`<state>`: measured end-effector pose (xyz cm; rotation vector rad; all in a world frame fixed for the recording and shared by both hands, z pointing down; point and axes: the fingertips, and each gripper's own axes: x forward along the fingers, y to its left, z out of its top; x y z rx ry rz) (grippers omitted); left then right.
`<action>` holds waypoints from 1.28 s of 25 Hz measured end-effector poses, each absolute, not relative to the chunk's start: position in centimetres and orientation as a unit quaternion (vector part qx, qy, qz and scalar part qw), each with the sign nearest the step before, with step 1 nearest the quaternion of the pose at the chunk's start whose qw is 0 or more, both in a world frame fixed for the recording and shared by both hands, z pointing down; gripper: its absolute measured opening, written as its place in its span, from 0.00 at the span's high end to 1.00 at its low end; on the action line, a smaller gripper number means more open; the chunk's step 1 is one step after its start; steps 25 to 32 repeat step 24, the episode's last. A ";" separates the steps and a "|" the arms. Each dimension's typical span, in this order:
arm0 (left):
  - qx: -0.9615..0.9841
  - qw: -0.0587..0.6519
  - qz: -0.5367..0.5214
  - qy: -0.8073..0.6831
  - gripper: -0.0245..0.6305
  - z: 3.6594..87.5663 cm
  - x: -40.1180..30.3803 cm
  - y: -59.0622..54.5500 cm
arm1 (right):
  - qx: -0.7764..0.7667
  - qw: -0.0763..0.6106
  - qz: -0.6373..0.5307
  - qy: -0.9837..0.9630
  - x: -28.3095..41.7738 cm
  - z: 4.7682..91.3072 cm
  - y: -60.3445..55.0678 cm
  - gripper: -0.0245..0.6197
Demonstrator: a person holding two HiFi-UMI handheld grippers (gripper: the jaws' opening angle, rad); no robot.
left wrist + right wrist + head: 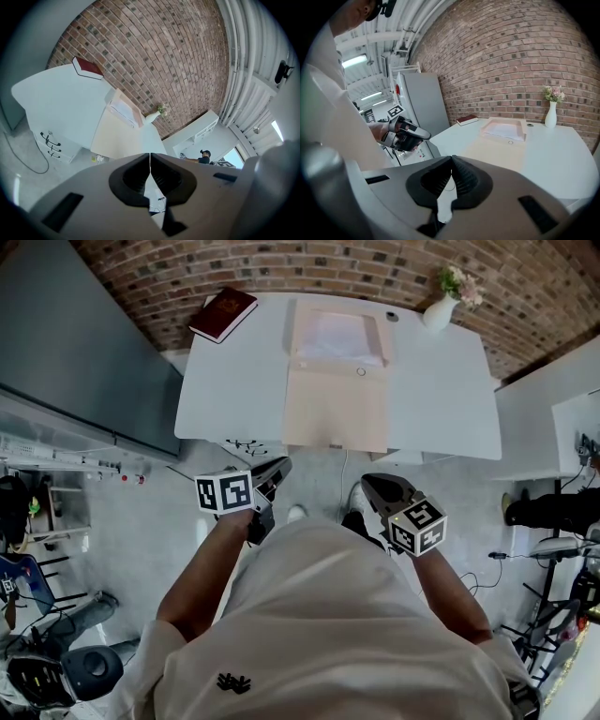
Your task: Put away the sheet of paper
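A white sheet of paper lies inside a shallow pale pink box at the back middle of the white table. The box's flat beige lid lies folded out toward the table's near edge. The paper also shows in the right gripper view and in the left gripper view. Both grippers hang in front of my body, short of the table and apart from the box. My left gripper is shut with nothing in it. My right gripper is also shut and holds nothing.
A dark red book lies at the table's back left corner. A white vase with flowers stands at the back right by a small dark disc. A grey cabinet stands left, white shelving right, cables on the floor.
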<state>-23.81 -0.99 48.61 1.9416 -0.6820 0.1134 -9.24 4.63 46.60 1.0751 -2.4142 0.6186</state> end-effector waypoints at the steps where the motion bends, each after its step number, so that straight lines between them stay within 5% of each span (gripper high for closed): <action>1: 0.808 0.515 0.048 -0.283 0.92 48.6 -23.8 -0.9 | 0.387 0.213 0.222 -0.869 -9.2 46.6 4.7 0.92; 32: 0.800 0.523 0.025 -0.292 0.92 49.8 -25.1 -1.3 | 0.371 0.226 0.219 -0.874 -10.4 48.0 4.3 0.92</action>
